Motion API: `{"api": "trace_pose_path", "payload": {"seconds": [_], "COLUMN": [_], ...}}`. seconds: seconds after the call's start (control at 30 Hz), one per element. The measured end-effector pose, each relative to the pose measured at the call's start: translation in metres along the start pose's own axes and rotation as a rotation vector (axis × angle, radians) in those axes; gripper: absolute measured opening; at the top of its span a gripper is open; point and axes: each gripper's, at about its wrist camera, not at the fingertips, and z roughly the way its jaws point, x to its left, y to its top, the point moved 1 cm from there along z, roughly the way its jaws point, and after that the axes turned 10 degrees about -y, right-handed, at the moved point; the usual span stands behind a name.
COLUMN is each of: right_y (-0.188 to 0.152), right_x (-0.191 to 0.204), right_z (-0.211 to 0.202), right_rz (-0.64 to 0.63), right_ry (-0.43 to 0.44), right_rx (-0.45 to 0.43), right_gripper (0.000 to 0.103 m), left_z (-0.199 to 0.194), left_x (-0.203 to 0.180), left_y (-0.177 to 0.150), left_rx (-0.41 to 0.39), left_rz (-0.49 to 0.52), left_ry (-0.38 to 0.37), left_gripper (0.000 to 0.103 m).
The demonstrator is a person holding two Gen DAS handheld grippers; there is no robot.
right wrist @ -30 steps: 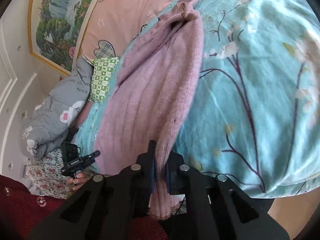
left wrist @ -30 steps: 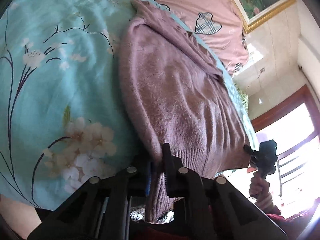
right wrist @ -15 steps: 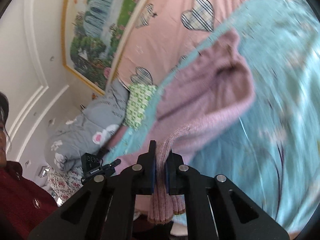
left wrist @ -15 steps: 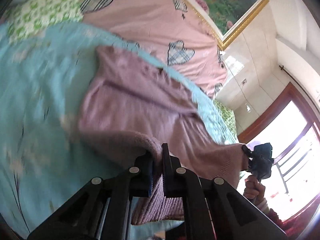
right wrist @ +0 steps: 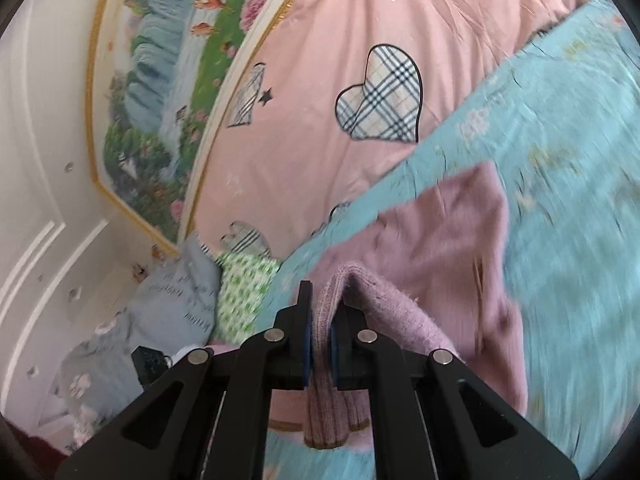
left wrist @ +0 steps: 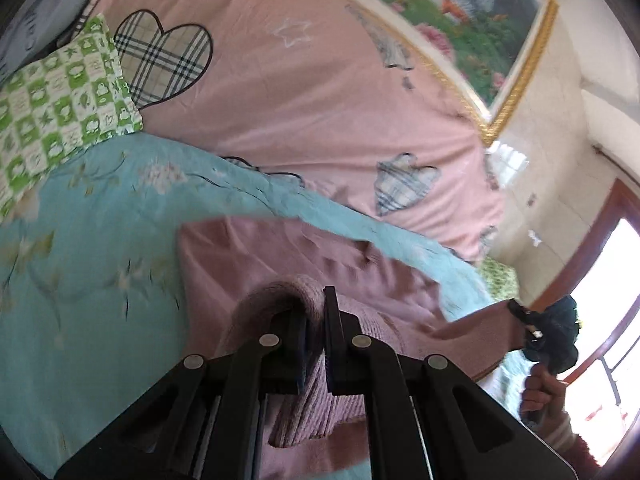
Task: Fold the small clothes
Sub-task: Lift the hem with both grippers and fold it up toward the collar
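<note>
Left wrist view: the left gripper (left wrist: 316, 320) pinches the ribbed hem of a mauve knit sweater (left wrist: 248, 256), its jaws pressed together on the fabric, which humps up over the fingers. The sweater lies spread on a turquoise floral bedspread (left wrist: 80, 240), near a pink quilt (left wrist: 300, 100) with plaid hearts. The right gripper (right wrist: 320, 320) is likewise clamped on the ribbed hem, which hangs down between its fingers. A green checked pillow (left wrist: 52, 108) lies beside the quilt, under a framed landscape painting (right wrist: 160, 80).
</note>
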Motion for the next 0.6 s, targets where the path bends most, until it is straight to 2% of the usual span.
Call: {"api": "trace_pose_path", "payload": {"seconds": [0.1, 0.17, 0.4, 0.53, 0.57, 0.6], "right_y": [0.027, 0.038, 0.043, 0.039, 0.040, 0.041], "right_x": [-0.010, -0.023, -0.072, -0.092, -0.093, -0.093], "right_z": [0.040, 0.068, 0.136, 0.140, 0.136, 0.128], "right_rz": [0.007, 0.017, 0.051, 0.135, 0.154, 0.163], "right_ry": [-0.065, -0.142, -0.324, -0.322, -0.311, -0.308], "right_rx": [0.003, 0.023, 0.106, 0.130, 0.126, 0.118], "right_gripper": [0.008, 0.008, 0.008, 0.010, 0.010, 0.015], "left_z": [0.042, 0.065, 0.124, 0.125, 0.119, 0.112], "left_x": [0.029, 0.049, 0.098, 0.104, 0.101, 0.095], "left_y": [0.018, 0.024, 0.020, 0.016, 0.015, 0.014], "left_rx": [0.024, 0.045, 0.130, 0.153, 0.155, 0.159], "left_rz": [-0.017, -0.042, -0.070, -0.094, -0.082, -0.061], "left_ry": [0.074, 0.108, 0.203, 0.207, 0.208, 0.217], "left_gripper": [0.004, 0.004, 0.005, 0.011, 0.014, 0.019]}}
